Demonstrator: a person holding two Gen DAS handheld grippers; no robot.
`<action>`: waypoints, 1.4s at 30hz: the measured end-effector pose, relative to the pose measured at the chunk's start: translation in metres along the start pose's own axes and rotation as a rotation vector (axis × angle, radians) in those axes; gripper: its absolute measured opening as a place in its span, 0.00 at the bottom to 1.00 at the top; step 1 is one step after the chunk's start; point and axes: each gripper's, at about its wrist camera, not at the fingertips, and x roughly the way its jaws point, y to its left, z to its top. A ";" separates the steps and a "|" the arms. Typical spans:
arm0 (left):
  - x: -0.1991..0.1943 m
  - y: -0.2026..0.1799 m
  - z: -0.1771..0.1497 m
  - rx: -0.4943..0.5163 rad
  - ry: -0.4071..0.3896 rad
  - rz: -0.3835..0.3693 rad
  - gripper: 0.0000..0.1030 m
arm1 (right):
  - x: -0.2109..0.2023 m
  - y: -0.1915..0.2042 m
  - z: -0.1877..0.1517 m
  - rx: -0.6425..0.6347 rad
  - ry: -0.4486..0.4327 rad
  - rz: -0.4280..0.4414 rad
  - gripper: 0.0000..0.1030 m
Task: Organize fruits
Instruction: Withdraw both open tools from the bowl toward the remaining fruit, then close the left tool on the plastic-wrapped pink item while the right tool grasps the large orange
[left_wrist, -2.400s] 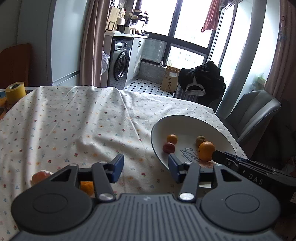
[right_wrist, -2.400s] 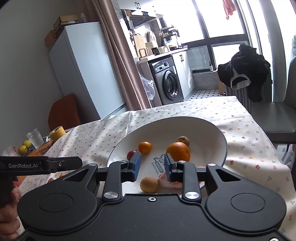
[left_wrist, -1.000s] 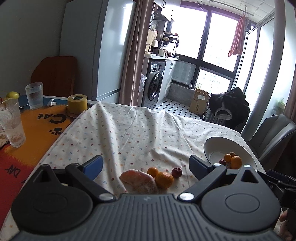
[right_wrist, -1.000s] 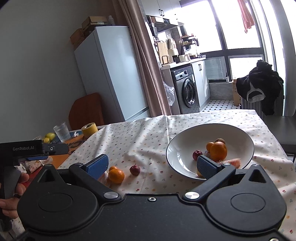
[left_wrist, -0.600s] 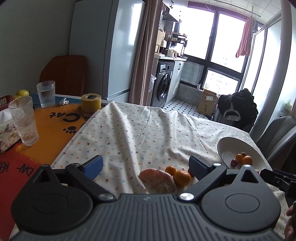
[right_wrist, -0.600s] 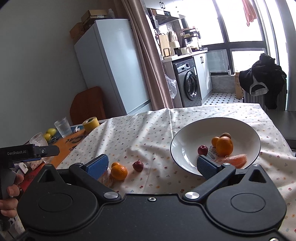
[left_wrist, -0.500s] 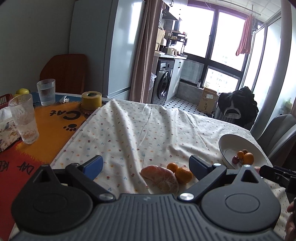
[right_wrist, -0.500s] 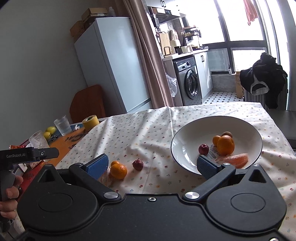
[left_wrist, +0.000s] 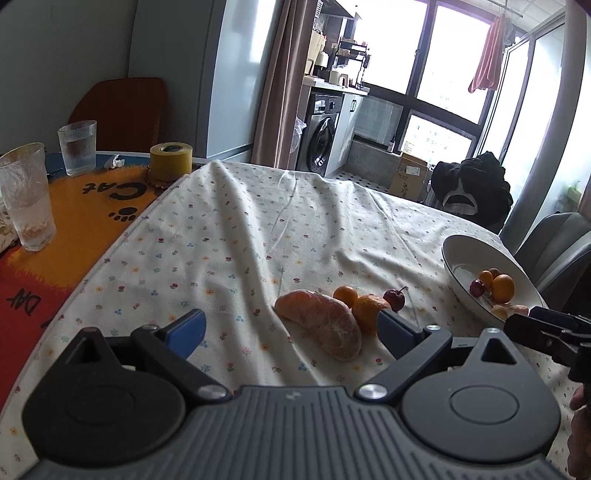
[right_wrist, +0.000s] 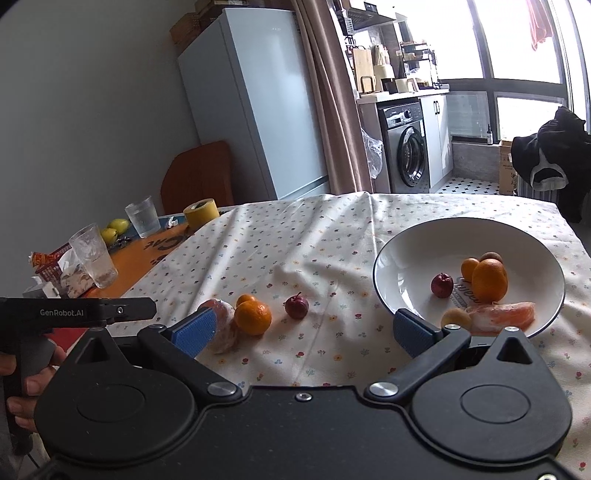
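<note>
Left wrist view: the left gripper (left_wrist: 291, 326) is seen spread wide with nothing held, blue pads hanging just above the floral white tablecloth (left_wrist: 240, 236), so the step in hand looks like lining up for the next pick, roughly halfway through the job. The big peeled orange citrus segment (left_wrist: 321, 325) is framed right between the pads, a bit nearer the right one, with nothing touching it yet. Just behind it to the right, the round orange mandarin (left_wrist: 367, 312) and the smaller orange kumquat-like fruit (left_wrist: 345, 295) are bunched together, and the small dark red stemmed fruit (left_wrist: 394, 298) sits a little further right, apart from them. The white round ceramic bowl (left_wrist: 458, 245) is well off to the far right, already loaded with a few fruits. From the right wrist view, the right gripper (right_wrist: 304, 332) is also held fully open and empty, parked near the bowl's (right_wrist: 391, 258) near-left rim, with the same loose pile off to its left. Next move, probably: the left gripper gets lowered around the segment and closed gently, since that soft flesh could be squashed, and care is needed so the mandarin isn't nudged and sent rolling.
</note>
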 end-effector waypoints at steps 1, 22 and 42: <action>0.002 0.000 0.000 0.004 0.000 -0.002 0.95 | 0.003 0.000 0.000 -0.002 0.005 0.003 1.00; 0.047 -0.007 -0.008 -0.011 0.077 -0.035 0.68 | 0.046 -0.004 -0.003 -0.034 0.078 0.029 0.76; 0.085 -0.028 -0.007 0.036 0.118 -0.003 0.67 | 0.065 -0.011 -0.007 -0.011 0.117 0.050 0.72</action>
